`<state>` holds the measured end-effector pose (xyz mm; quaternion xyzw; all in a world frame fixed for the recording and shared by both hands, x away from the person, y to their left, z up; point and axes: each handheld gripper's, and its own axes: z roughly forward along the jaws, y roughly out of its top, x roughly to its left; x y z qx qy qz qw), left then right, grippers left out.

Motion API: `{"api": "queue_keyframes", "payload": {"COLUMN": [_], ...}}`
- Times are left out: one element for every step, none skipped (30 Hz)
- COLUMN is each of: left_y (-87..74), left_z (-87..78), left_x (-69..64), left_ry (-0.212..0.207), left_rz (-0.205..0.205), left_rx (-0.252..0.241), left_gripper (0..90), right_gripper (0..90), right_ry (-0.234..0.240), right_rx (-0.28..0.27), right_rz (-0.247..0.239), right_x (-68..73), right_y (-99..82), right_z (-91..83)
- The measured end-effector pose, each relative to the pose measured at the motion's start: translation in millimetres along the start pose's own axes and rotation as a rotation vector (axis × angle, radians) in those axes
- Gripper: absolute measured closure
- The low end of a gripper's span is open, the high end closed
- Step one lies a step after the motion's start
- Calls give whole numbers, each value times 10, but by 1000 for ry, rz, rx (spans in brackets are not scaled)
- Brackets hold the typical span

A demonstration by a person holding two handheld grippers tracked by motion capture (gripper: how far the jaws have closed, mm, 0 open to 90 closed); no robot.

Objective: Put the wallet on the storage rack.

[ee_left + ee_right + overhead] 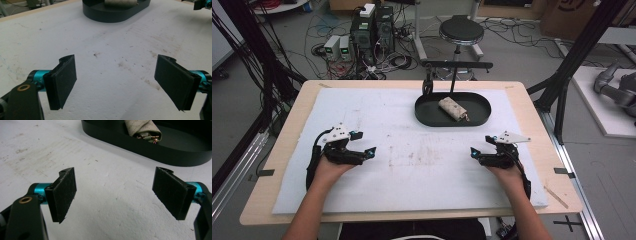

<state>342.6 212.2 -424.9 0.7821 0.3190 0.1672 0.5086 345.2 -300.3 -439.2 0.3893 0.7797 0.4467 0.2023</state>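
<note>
Both claws rest low on the white foam mat, each with its jaws spread wide and nothing between them. Left claw point(362, 144) sits at the near left of the mat, right claw point(479, 145) at the near right, with the person's hands behind them and a bare, scuffed stretch of mat point(412, 165) between the two.

Out beyond them, at the far middle of the table point(287, 145), stands a dark oval tray point(427, 112). Inside it lies a small beige rolled pouch point(453, 108), set at a slant, with a little metal clasp or zip pull point(147, 137) at the end facing the right claw. In the right claw's own view the tray's near wall is close ahead and the pouch lies just past it; in the left claw's view the tray point(115, 15) is farther off.

My judgement: this looks like the start of a pick, with neither claw yet committed. The right claw seems the better placed. Its next move would call for lifting over the tray's rim, lining the jaws across the roll's narrow width, then coming down and closing on the soft cloth without snagging the clasp.
</note>
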Motion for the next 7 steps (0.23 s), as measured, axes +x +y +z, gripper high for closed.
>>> {"api": "queue_keyframes", "payload": {"left_y": [0,0,0,0,-1,-1,-1], "left_z": [0,1,2,2,5,3,3], "left_x": [0,0,0,0,-2,1,1], "left_ry": [-2,-2,-2,-2,0,1,1], "left_rz": [2,2,2,2,-3,-2,-2], "left_rx": [1,1,1,1,-2,-1,-1], "left_gripper": [179,179,178,179,179,178,179], "right_gripper": [199,199,199,199,199,199,199], "right_ry": [0,-1,0,0,1,1,1], "right_rx": [-2,-2,-2,-3,-3,-4,-4], "right_rz": [-2,-2,-1,-2,-1,-3,-3], "right_x": [-1,0,1,1,3,3,3], "right_y": [0,1,1,1,2,2,2], "right_z": [0,-2,-3,-3,-4,-6,-6]}}
